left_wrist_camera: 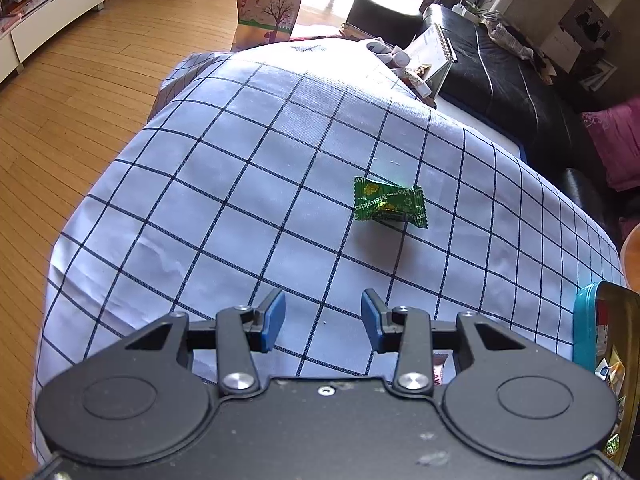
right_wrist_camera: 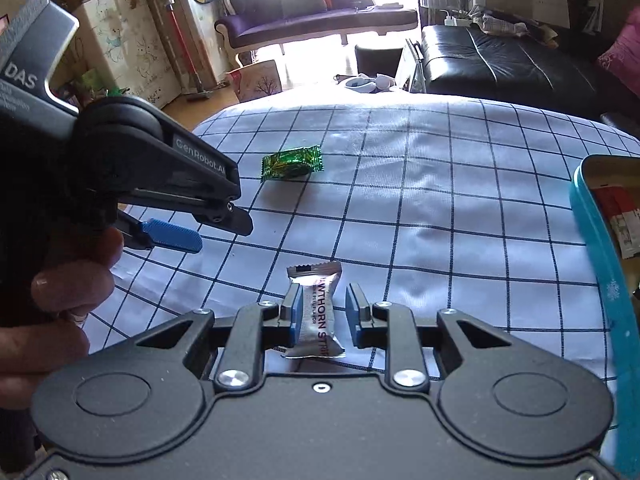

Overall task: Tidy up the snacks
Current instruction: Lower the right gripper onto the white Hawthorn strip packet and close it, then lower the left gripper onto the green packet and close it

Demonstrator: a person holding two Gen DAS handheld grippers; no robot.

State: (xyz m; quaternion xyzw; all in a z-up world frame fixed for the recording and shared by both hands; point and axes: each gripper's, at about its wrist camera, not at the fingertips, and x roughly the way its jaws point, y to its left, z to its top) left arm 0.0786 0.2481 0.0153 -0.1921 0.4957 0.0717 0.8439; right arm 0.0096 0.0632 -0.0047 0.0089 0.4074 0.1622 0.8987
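A green wrapped candy (left_wrist_camera: 390, 204) (right_wrist_camera: 292, 164) lies alone on the checked tablecloth (left_wrist_camera: 240, 208) (right_wrist_camera: 440, 200). My left gripper (left_wrist_camera: 323, 312) hovers short of it, open and empty. From the right wrist view the left gripper (right_wrist_camera: 224, 232) shows at the left edge, held by a person's hand (right_wrist_camera: 60, 280). A silver hawthorn strip packet (right_wrist_camera: 318, 312) lies on the cloth between the pads of my right gripper (right_wrist_camera: 325, 316). The left pad is at the packet's edge and a gap shows at the right pad, so the gripper is open. Only a corner of the packet (left_wrist_camera: 440, 364) shows in the left wrist view.
A teal tin (right_wrist_camera: 600, 248) (left_wrist_camera: 584, 328) with packets inside stands at the right edge of the table. At the far end are a desk calendar (left_wrist_camera: 432, 52) and small items. A black sofa (left_wrist_camera: 500, 80) runs along the right, with wooden floor (left_wrist_camera: 80, 100) at the left.
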